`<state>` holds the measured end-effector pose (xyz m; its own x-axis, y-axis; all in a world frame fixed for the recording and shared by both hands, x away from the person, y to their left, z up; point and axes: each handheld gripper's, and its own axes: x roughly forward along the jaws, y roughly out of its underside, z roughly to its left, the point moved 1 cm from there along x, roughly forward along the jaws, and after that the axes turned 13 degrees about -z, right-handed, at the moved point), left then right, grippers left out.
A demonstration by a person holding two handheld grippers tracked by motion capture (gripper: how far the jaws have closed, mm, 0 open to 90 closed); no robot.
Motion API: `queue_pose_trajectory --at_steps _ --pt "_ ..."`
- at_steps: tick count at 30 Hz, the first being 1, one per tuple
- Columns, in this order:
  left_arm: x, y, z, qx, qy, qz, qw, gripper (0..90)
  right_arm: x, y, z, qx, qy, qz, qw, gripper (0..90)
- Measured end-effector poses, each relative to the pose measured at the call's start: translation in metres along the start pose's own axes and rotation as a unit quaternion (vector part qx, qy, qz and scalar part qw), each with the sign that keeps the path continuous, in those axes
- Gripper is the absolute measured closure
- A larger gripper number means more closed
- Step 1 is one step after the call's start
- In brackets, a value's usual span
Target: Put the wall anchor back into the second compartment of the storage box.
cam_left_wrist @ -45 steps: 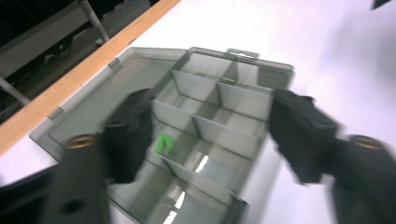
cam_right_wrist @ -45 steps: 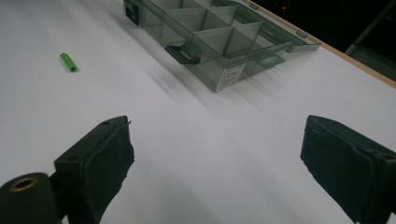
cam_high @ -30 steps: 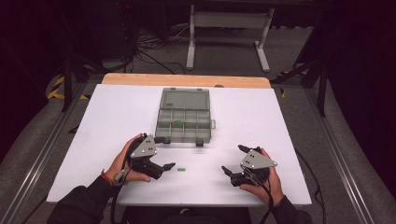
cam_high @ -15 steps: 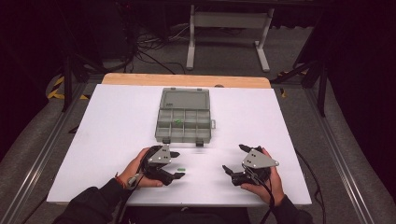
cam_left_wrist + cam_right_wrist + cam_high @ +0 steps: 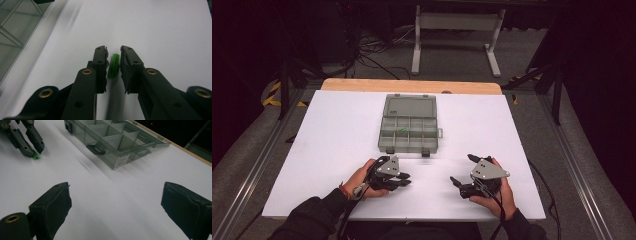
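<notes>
A small green ribbed plug (image 5: 114, 65) lies on the white tabletop (image 5: 337, 150) between the jaws of my left gripper (image 5: 113, 50). The jaws have just been closing around it. One pad touches the plug, and a thin gap shows beside the other. In the high view the left gripper (image 5: 407, 179) sits low near the table's front edge. The right gripper view shows it (image 5: 35, 152) with the plug (image 5: 35, 157) at its tips. My right gripper (image 5: 461, 168) rests at the front right, its jaws wide open (image 5: 115, 202) with nothing between them.
A grey clear-plastic organiser box (image 5: 409, 127) lies open at the table's middle, with another green piece (image 5: 402, 131) in one compartment. Its latch side (image 5: 96, 148) faces the grippers. A white metal stand (image 5: 457, 30) is on the floor behind the table.
My left gripper has moved right and down onto the green plug, and its jaws have narrowed from wide open to close around it. The right gripper has kept still.
</notes>
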<state>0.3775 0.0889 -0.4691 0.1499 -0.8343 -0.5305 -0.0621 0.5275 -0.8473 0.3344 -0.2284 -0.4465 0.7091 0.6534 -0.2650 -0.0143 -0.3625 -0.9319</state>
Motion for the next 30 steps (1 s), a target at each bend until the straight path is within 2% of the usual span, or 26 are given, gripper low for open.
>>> queue_pose_trajectory --at_steps 6,9,12,15,19,21,25,26,30 --pt "0.001 -0.001 -0.002 0.014 -0.005 0.007 0.9999 82.0 0.001 0.001 0.0 -0.001 -0.002 0.004 1.0 9.2" --pt "0.001 -0.001 -0.003 0.01 -0.006 0.004 0.9999 84.2 0.0 0.001 0.001 0.001 -0.001 0.005 1.0 9.2" --pt "0.001 -0.001 -0.004 0.014 -0.011 0.007 0.9998 84.3 0.0 0.0 0.001 0.0 0.0 0.006 1.0 9.3" --pt "0.002 -0.002 -0.008 0.027 -0.021 0.008 0.9994 84.4 0.0 0.0 0.001 0.0 0.001 0.005 1.0 9.3" --pt "0.001 -0.001 -0.008 0.024 -0.021 0.007 0.9995 84.5 0.0 0.001 0.001 0.002 0.001 0.006 1.0 9.3" --pt "0.001 -0.002 -0.009 0.031 -0.027 0.007 0.9991 84.4 0.0 0.0 0.001 0.002 0.002 0.005 1.0 9.3" --pt "0.001 -0.001 -0.008 0.028 -0.019 0.004 0.9994 84.5 -0.001 -0.002 0.003 -0.004 0.0 0.002 1.0 9.3" --pt "0.0 -0.002 -0.009 0.029 -0.027 0.004 0.9992 84.5 -0.002 -0.001 0.002 -0.003 0.0 0.002 1.0 9.3" --pt "-0.001 -0.011 -0.013 0.043 -0.033 -0.008 0.9985 84.5 -0.004 0.001 -0.002 0.003 0.005 -0.001 1.0 9.3"
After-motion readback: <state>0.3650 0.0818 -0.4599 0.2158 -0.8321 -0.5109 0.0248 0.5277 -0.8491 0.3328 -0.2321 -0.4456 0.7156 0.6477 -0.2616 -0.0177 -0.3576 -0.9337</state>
